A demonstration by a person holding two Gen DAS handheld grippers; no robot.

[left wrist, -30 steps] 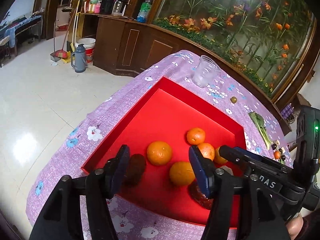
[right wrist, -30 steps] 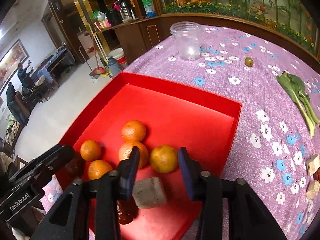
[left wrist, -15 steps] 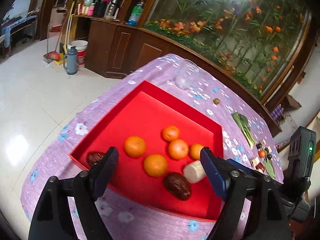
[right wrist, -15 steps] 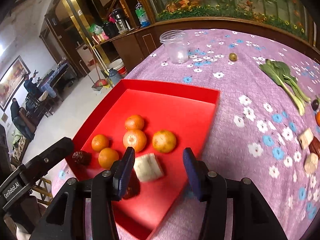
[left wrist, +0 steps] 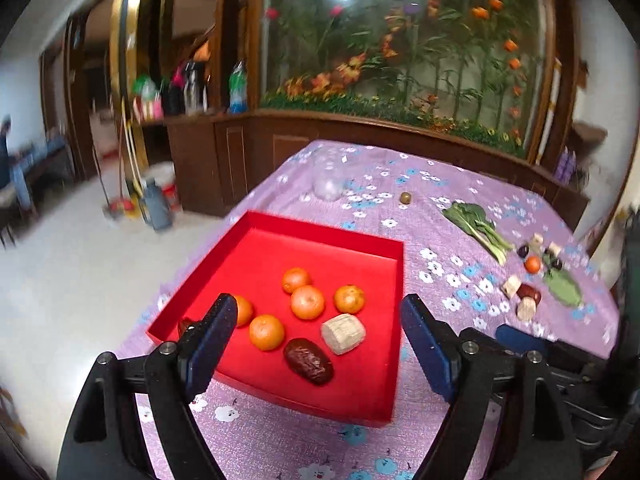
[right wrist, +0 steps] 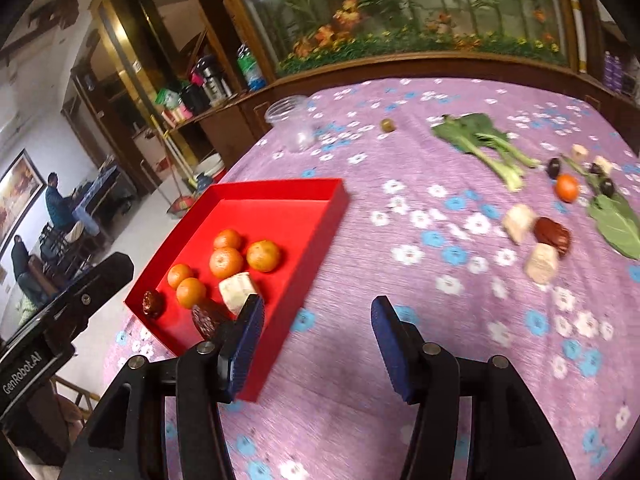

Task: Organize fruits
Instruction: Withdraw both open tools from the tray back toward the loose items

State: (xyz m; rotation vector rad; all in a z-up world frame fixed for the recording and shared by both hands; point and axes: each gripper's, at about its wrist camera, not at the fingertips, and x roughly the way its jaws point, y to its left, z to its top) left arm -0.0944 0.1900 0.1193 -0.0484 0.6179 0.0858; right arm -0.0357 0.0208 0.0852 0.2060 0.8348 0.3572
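A red tray (left wrist: 320,236) holds several oranges (left wrist: 307,302), a pale chunk (left wrist: 343,334) and a dark date (left wrist: 308,360). A second date (right wrist: 151,303) lies in its near left corner. My left gripper (left wrist: 318,312) hangs open above the tray's near edge with nothing between its fingers. My right gripper (right wrist: 318,310) is over the purple cloth just right of the tray (right wrist: 280,186); its jaws are opening and empty. At the far right of the cloth lie an orange (right wrist: 567,187), a date (right wrist: 554,234) and pale chunks (right wrist: 542,262).
A clear jar (right wrist: 294,124) and a small green fruit (right wrist: 387,125) stand at the table's far side. Leafy greens (right wrist: 480,140), a loose leaf (right wrist: 616,226) and dark plums (right wrist: 554,167) lie at the right. The table's left edge drops to the floor.
Both grippers drew back and up from the tray and swung right. Their jaws widened. The pale chunk and the date now lie free in the tray.
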